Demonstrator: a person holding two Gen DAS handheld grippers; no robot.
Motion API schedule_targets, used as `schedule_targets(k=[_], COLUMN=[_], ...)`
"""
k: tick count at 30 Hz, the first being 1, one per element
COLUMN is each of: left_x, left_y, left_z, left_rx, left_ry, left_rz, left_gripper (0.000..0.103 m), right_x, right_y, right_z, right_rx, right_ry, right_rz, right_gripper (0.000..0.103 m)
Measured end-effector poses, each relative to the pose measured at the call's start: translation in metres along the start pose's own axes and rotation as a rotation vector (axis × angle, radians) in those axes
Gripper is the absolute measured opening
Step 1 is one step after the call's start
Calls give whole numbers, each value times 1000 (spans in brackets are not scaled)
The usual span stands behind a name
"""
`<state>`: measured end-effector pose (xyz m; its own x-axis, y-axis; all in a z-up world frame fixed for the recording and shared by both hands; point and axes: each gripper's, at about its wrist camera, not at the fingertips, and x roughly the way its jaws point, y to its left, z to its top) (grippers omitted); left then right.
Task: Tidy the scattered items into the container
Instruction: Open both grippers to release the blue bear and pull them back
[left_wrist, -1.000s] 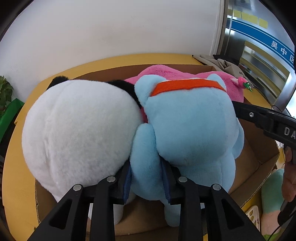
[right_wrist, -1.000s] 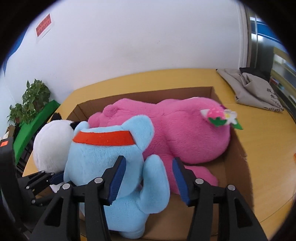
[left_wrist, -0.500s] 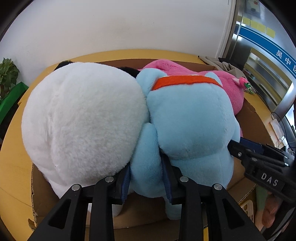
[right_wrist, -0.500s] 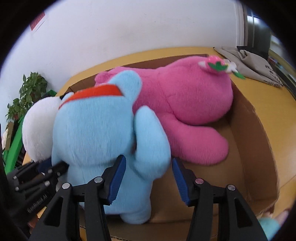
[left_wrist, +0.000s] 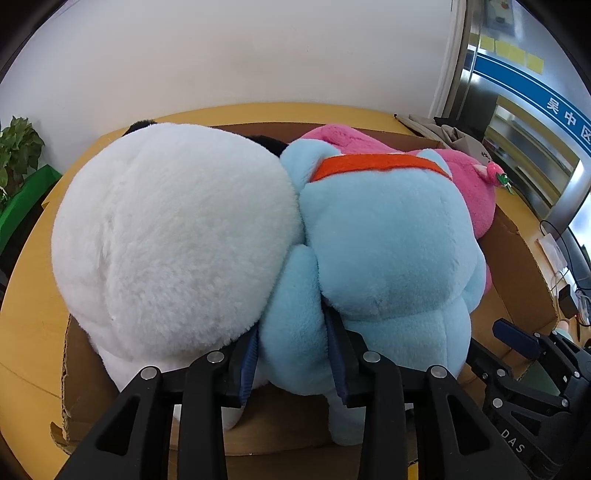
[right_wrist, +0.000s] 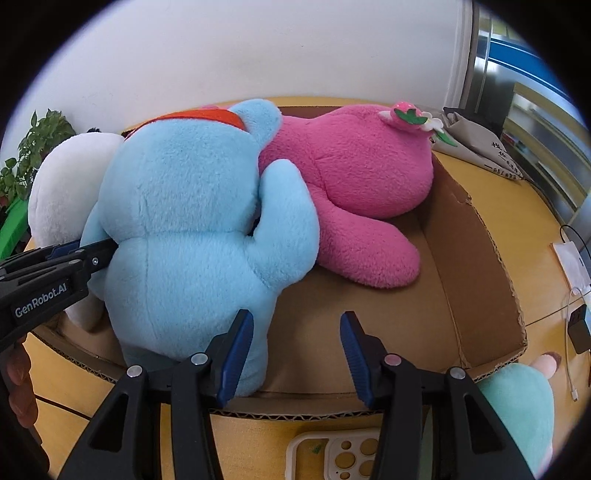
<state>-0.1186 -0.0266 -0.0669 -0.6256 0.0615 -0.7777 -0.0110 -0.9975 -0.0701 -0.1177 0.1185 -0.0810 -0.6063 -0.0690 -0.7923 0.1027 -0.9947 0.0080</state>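
Note:
A light blue plush (left_wrist: 388, 251) with an orange band stands in the cardboard box (right_wrist: 472, 258), between a white plush (left_wrist: 170, 243) and a pink plush (right_wrist: 354, 173). My left gripper (left_wrist: 293, 354) is shut on the blue plush's arm, seen in the right wrist view (right_wrist: 85, 254) at the toy's left side. My right gripper (right_wrist: 297, 354) is open and empty at the box's front edge, beside the blue plush (right_wrist: 192, 229); it shows in the left wrist view (left_wrist: 517, 339) at lower right.
A mint-green plush (right_wrist: 517, 410) and a cream phone case (right_wrist: 332, 458) lie on the yellow table (right_wrist: 532, 188) in front of the box. A grey cloth bag (right_wrist: 480, 147) lies at back right. A plant (right_wrist: 33, 155) stands at left.
The right gripper has pulled back off the blue plush's right arm to the box's front edge. The left gripper keeps its hold, and the plush now sits lower in the box.

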Motion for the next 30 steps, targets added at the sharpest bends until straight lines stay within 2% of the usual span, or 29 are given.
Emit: schedule_targets(k=[1, 2, 3, 4, 5, 6, 8, 9, 18, 30], left_x=[-3, -7, -11, -17, -24, -33, -49, -56, -77, -96], left_y=[0, 0, 0, -2, -5, -10, -16, -18, 0, -2], left_z=[0, 1, 2, 3, 3, 4, 4, 5, -2, -21], left_rx=[2, 2, 0, 2, 13, 30, 57, 60, -46, -51], left_ry=[-3, -3, -3, -9, -22, -45, -93, -112, -123, -143], left_rz=[-3, -9, -17, -22, -26, -23, 1, 9, 2, -4], left_gripper=[40, 46, 57, 62, 71, 75, 95, 100, 102, 102], right_x=[-1, -2, -5, -9, -13, -17, -26, -30, -49, -64], right_y=[-3, -9, -14, -18, -19, -19, -14, -12, -7, -9], right_z=[1, 3, 5, 7, 10, 13, 17, 17, 10, 2], right_rx=[12, 36, 60, 73, 73, 63, 23, 10, -53, -48], right_ry=[-4, -7, -15, -32, -49, -61, -82, -91, -113, -112], right_rz=[-3, 2, 11, 14, 15, 15, 12, 11, 23, 41], right_gripper=[52, 54, 63, 75, 80, 81, 81, 81, 81, 81])
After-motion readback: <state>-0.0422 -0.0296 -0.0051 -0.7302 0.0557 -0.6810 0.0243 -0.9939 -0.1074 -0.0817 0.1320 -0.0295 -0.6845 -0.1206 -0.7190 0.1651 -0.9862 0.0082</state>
